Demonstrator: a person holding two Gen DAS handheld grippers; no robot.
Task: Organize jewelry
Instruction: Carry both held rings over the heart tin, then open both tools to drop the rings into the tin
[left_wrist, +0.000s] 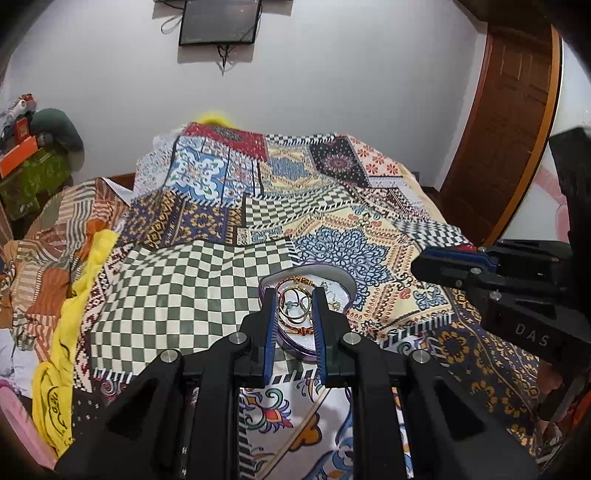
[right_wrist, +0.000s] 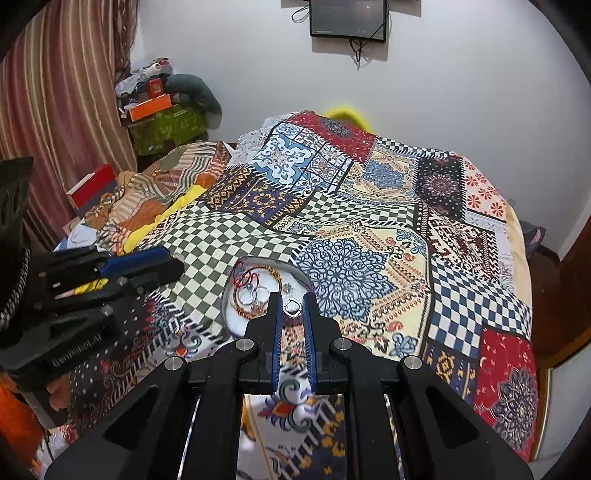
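A round purple-rimmed jewelry tin (left_wrist: 338, 280) sits on the patterned bedspread (left_wrist: 207, 280); it also shows in the right wrist view (right_wrist: 227, 295). It holds gold bangles (left_wrist: 293, 308), a red cord bracelet (left_wrist: 299, 329) and a beaded bracelet (right_wrist: 275, 275). My left gripper (left_wrist: 293, 295) is open just above the tin's near side. My right gripper (right_wrist: 293, 299) is partly open above the tin's right edge, with a small silver ring-like piece (right_wrist: 292, 307) between its fingers; I cannot tell whether they touch it.
Crumpled yellow cloth (left_wrist: 88, 280) and a striped blanket (left_wrist: 48, 243) lie on the left of the bed. Boxes (right_wrist: 162, 118) are stacked by the curtain. A wooden door (left_wrist: 506, 129) stands on the right. A dark screen (left_wrist: 218, 22) hangs on the wall.
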